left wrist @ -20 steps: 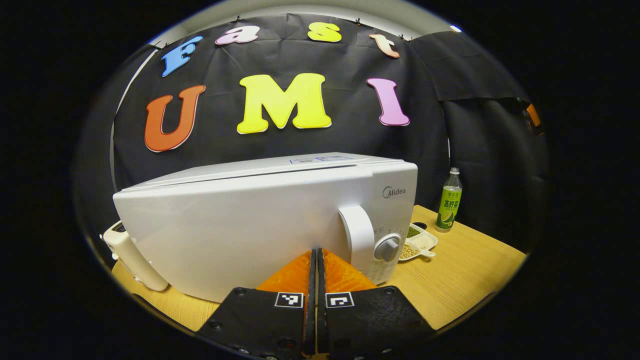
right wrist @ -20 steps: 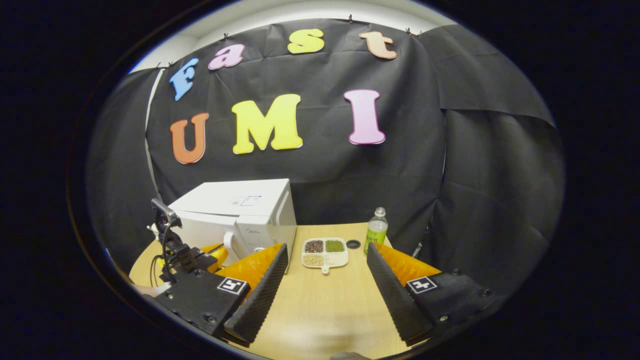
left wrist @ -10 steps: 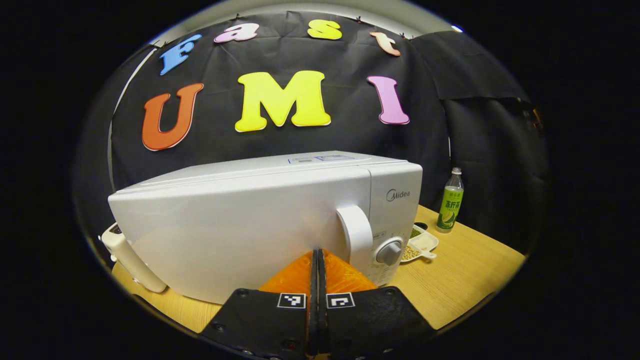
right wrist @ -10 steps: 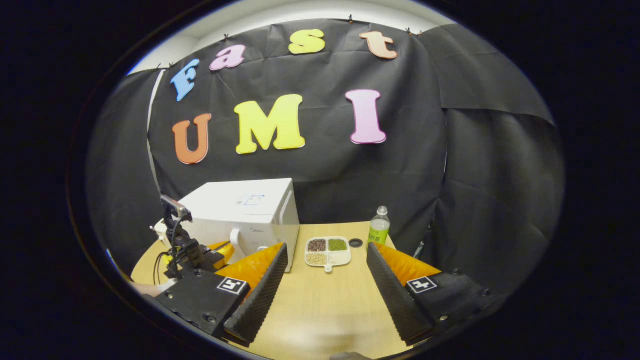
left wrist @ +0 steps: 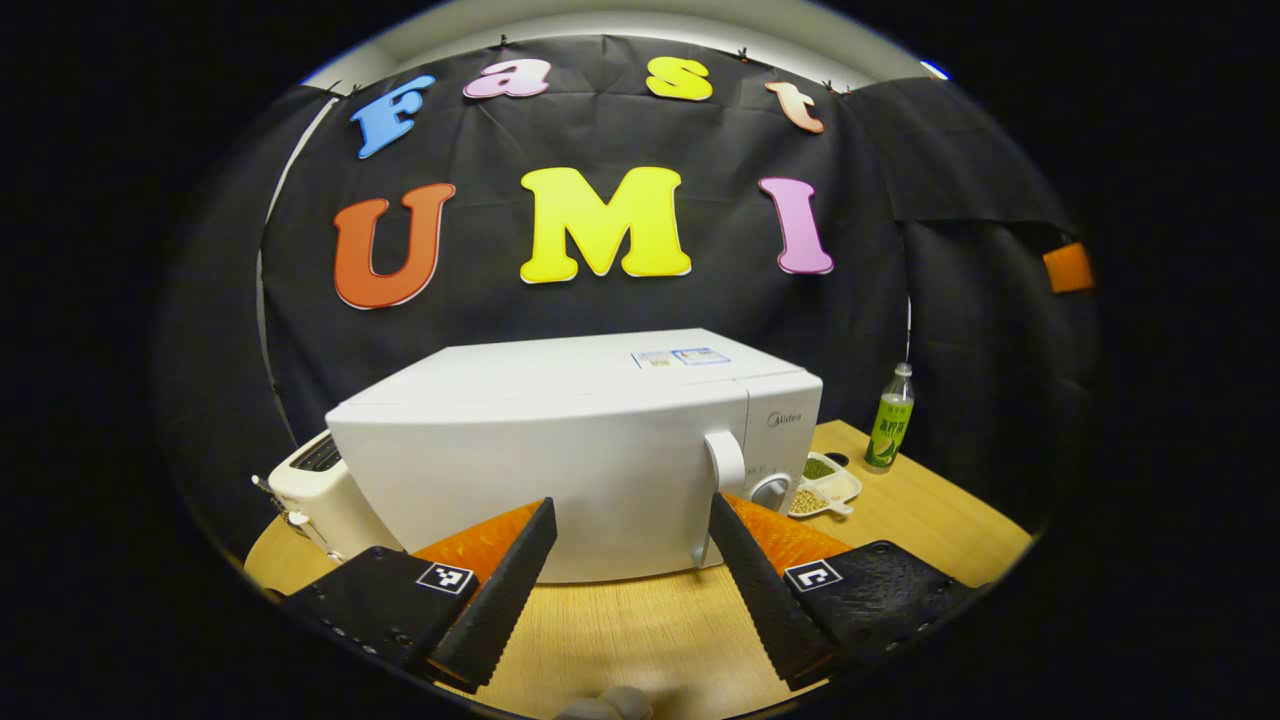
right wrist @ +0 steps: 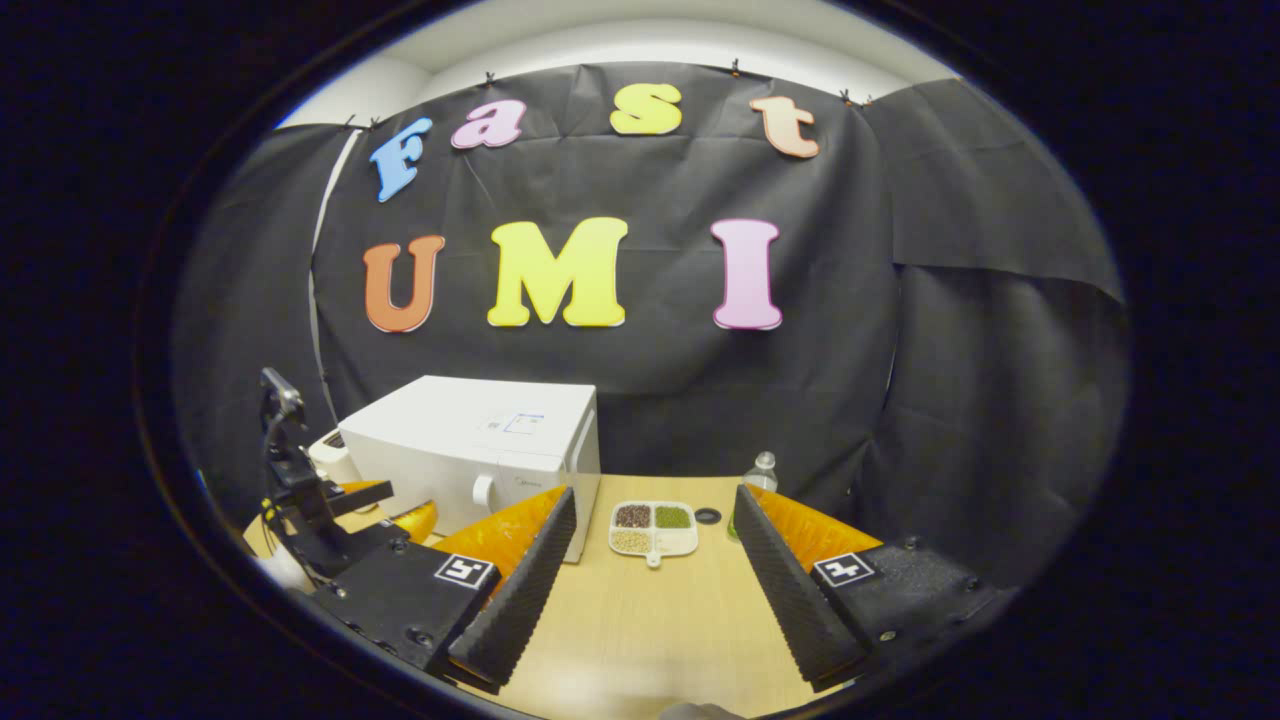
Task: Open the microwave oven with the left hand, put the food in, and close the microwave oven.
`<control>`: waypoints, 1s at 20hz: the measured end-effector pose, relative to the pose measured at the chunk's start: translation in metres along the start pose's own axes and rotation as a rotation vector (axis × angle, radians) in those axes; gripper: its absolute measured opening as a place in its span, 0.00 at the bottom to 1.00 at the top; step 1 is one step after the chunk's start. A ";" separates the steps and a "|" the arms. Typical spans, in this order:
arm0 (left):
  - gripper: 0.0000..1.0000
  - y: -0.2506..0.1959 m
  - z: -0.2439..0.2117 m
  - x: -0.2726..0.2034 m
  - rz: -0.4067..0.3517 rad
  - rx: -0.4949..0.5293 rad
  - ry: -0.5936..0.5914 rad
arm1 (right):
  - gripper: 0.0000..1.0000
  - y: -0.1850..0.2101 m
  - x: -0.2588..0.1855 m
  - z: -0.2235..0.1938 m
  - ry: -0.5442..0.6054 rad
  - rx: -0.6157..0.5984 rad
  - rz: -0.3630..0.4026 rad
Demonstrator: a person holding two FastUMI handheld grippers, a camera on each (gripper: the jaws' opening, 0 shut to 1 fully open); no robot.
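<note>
1. Task progress: the microwave oven [left wrist: 560, 450] door is closed. The divided food tray [right wrist: 654, 527] rests on the tabletop [right wrist: 640, 620], outside the oven. Judged from this, either no step has begun or all three remain to be verified; the pictures cannot settle which.
2. Left tongs [left wrist: 628, 545]: open, gripping nothing, lower centre of the left gripper view, short of the door handle [left wrist: 725, 465].
3. Right tongs [right wrist: 655, 550]: open, empty, lower centre of the right gripper view.
4. Microwave oven: white, boxy, with a control knob [left wrist: 771, 491] beside the handle.
5. Tray: white, holding dark, green and pale grains, frame centre, just right of the oven.
</note>
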State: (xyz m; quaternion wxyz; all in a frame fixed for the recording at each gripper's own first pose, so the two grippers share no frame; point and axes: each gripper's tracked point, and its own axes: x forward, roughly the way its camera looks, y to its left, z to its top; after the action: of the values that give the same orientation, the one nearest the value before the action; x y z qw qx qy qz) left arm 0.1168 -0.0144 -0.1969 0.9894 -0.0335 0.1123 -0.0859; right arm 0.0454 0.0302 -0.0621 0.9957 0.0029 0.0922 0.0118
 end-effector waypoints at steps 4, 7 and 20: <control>0.96 0.025 0.082 -0.043 0.049 -0.001 -0.111 | 0.92 0.006 -0.011 0.028 -0.046 -0.023 -0.003; 0.96 0.056 0.126 -0.075 0.122 0.051 -0.118 | 1.00 0.002 -0.023 0.059 -0.082 -0.009 -0.026; 0.96 0.119 0.235 -0.184 0.223 0.016 -0.197 | 0.92 0.053 -0.075 0.145 -0.154 0.070 0.045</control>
State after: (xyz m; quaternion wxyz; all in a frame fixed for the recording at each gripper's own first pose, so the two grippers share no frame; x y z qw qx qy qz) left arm 0.0128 0.1459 0.0609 0.9993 -0.0213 0.0173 0.0272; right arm -0.0034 0.0806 0.0943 0.9986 0.0407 0.0157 0.0308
